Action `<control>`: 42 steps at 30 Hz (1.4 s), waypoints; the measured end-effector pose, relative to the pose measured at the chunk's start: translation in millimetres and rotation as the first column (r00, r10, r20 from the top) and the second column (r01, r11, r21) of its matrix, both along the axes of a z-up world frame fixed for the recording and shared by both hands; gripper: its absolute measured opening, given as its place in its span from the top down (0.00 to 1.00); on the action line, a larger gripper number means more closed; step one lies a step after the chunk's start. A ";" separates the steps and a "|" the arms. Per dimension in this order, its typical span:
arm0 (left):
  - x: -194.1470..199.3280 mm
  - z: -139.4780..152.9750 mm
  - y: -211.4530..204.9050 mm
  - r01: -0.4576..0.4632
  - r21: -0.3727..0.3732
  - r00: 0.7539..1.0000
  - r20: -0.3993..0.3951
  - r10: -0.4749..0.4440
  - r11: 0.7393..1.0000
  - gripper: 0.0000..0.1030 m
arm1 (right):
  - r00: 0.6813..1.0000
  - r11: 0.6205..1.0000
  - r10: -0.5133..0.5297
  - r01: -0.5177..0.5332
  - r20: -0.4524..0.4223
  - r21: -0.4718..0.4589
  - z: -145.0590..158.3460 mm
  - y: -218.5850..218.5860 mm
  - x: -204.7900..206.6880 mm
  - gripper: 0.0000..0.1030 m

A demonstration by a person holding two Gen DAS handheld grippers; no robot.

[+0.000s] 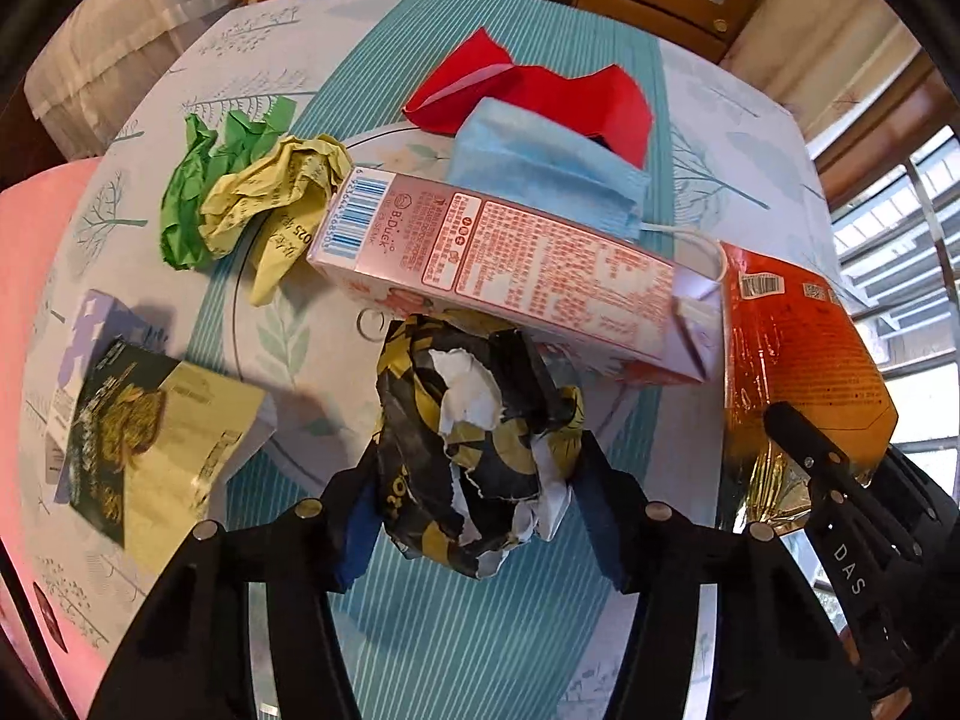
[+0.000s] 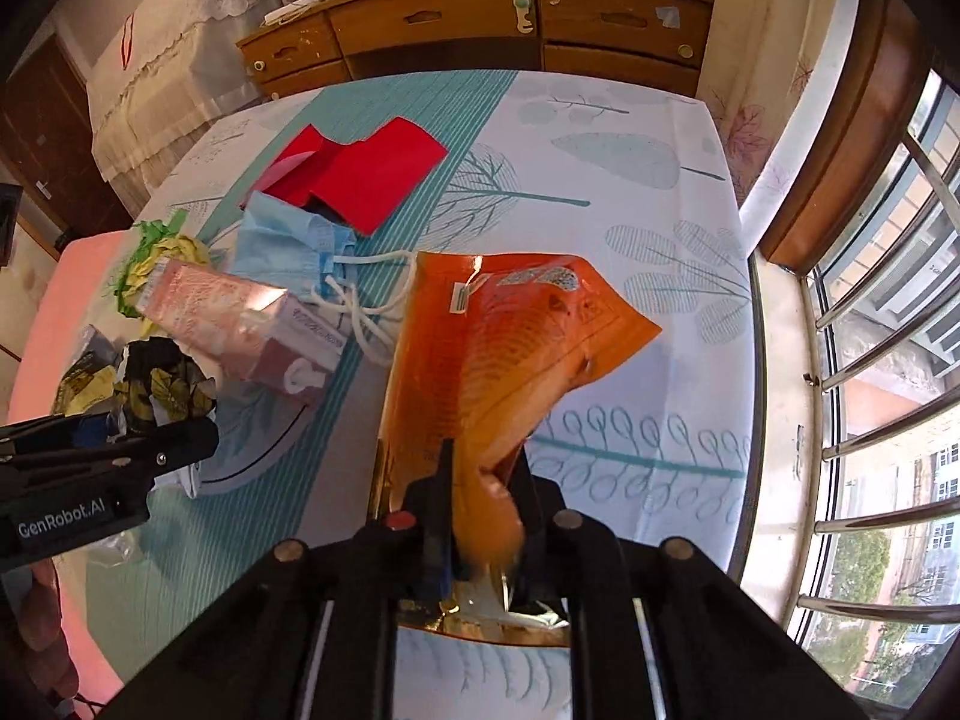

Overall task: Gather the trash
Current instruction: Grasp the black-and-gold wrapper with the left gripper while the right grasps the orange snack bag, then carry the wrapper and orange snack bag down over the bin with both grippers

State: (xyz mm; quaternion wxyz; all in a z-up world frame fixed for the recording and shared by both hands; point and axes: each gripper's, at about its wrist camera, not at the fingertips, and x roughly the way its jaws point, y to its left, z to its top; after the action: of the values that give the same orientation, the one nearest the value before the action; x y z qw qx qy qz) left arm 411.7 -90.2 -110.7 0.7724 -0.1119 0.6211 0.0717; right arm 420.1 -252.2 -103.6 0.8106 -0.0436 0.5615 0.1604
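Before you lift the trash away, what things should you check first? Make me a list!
1. Left gripper has the black and gold crumpled paper between its fingers: ok.
2. Left grip firm enough to lift: cannot tell.
3. Right gripper pinches the orange bag: ok, shut on its lower end.
4. Orange bag is free of the mask's white ear loops: cannot tell, they lie right beside it.
5. Crumpled paper is clear of the pink carton: not ok, the paper's top meets the carton's edge.
6. A bin to drop trash into is visible: not ok, none in either view.
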 end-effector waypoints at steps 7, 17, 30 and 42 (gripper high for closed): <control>-24.8 40.2 3.2 0.053 -0.037 0.997 0.057 -0.051 0.998 0.46 | 0.998 0.999 -0.041 0.040 0.046 0.025 36.1 -2.9 -39.7 0.87; -115.6 103.6 24.9 0.197 -0.055 0.966 0.181 -0.185 0.979 0.46 | 0.989 0.997 -0.076 0.072 0.126 0.038 92.6 23.8 -140.1 0.87; -267.5 139.0 111.9 0.345 -0.035 0.906 0.273 -0.323 0.938 0.45 | 0.952 0.967 -0.255 0.248 0.167 0.061 117.3 96.5 -309.8 0.87; -358.1 115.6 138.0 0.440 0.007 0.873 0.231 -0.430 0.898 0.45 | 0.961 0.966 -0.256 0.259 0.104 -0.018 105.4 125.1 -395.5 0.87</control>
State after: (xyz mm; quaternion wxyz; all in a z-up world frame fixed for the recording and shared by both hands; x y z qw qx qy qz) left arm 53.7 47.8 4.9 0.8316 0.0056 0.5396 -0.1311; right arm 24.7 -127.1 1.8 0.8509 0.0089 0.5235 0.0425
